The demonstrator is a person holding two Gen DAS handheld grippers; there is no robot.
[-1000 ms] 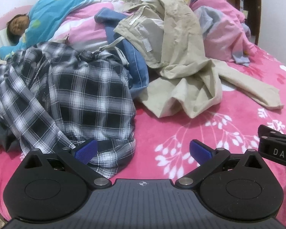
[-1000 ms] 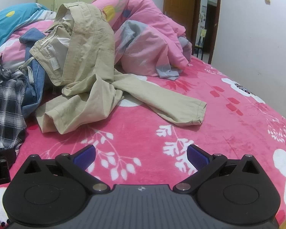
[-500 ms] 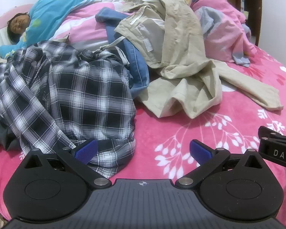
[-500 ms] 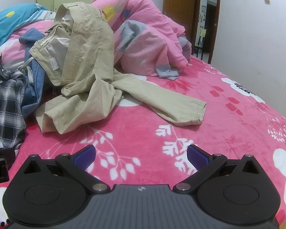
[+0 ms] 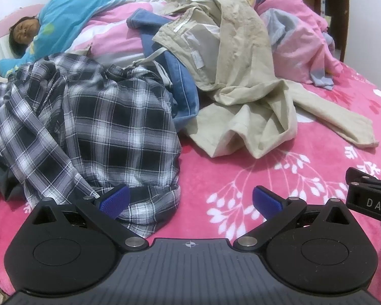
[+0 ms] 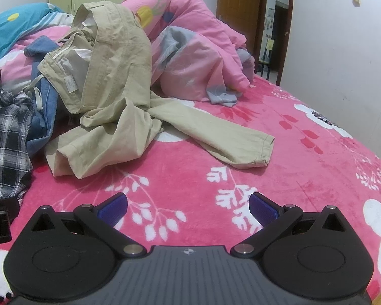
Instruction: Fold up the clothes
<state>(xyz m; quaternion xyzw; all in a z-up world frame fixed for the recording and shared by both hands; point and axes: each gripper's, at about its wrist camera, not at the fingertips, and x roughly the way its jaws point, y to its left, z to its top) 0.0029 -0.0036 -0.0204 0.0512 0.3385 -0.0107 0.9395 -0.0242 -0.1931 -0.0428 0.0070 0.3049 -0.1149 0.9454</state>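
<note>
A heap of clothes lies on a pink flowered blanket. A black-and-white plaid shirt spreads at the left, its hem just in front of my left gripper, which is open and holds nothing. Khaki trousers drape over the heap, one leg stretched to the right. Blue denim lies between the two. My right gripper hovers open over bare blanket, short of the trousers, and its black body shows at the left wrist view's right edge.
A person lies at the far left under a blue cover. A pink quilt is bunched at the back. A white wall and a wooden door stand to the right of the bed.
The plaid shirt's upper folds have shifted slightly and look blurred. Both grippers stay open and almost still.
</note>
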